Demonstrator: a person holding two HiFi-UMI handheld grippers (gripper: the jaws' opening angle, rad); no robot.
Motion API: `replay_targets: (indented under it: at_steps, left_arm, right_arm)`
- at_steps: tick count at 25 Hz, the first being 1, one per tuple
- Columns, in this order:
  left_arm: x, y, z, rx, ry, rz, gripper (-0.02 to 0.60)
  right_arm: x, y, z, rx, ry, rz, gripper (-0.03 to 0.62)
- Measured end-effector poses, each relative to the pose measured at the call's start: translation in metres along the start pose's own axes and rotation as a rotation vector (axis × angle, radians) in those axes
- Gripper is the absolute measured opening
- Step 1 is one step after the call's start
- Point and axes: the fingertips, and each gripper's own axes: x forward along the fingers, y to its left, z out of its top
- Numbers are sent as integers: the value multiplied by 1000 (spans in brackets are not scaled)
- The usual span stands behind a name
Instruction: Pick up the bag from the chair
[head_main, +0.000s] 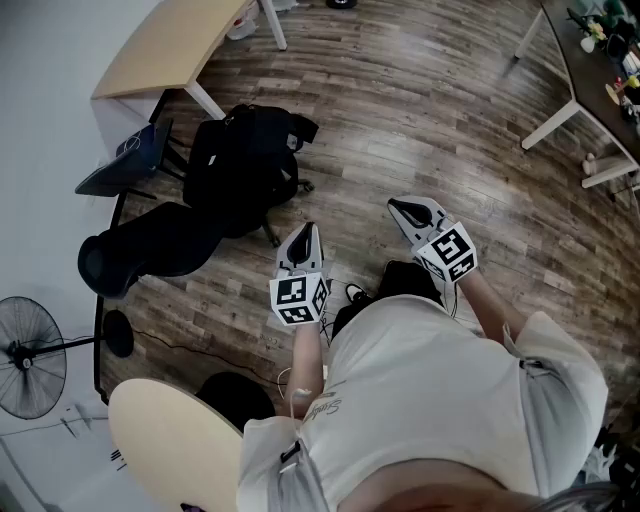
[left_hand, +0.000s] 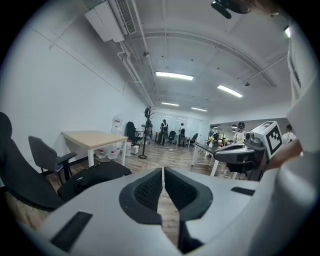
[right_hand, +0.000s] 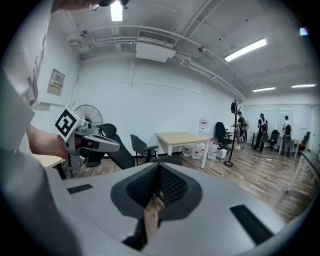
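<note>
The black bag (head_main: 243, 165) lies on the seat of a black office chair (head_main: 150, 245) with a reclined back, on the wooden floor ahead and to the left. In the left gripper view the bag (left_hand: 95, 175) shows low at the left, just beyond the jaws. My left gripper (head_main: 306, 233) is held in the air short of the chair, to the right of the bag, shut with nothing between its pads (left_hand: 150, 190). My right gripper (head_main: 398, 207) hangs further right, also shut and empty. Neither gripper touches the bag.
A beige table (head_main: 175, 45) stands behind the chair by the wall, with a second dark chair (head_main: 125, 165) beside it. A floor fan (head_main: 30, 355) and a round tabletop (head_main: 175, 440) are at the near left. Another white-legged table (head_main: 590, 90) stands far right.
</note>
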Motion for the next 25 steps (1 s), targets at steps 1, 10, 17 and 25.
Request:
replay_targets:
  at_steps: [1,10,17,25]
  left_arm:
    - [-1,-1,0,6,2,-6,25]
    - [1,3,-7,-10,5,-15,25]
    - [28,1,-17,-28,26,-19,25]
    - [95,-13,13,12,63,-18,25]
  right_arm:
    - [-1,0,1,15,-10,-5,-5]
    - [-10,-6,5,43,-45,-60,-5]
    - [-16,-30,-29,100,14,-91,-5]
    - [14,-92,-21,100,-11,-23,-5]
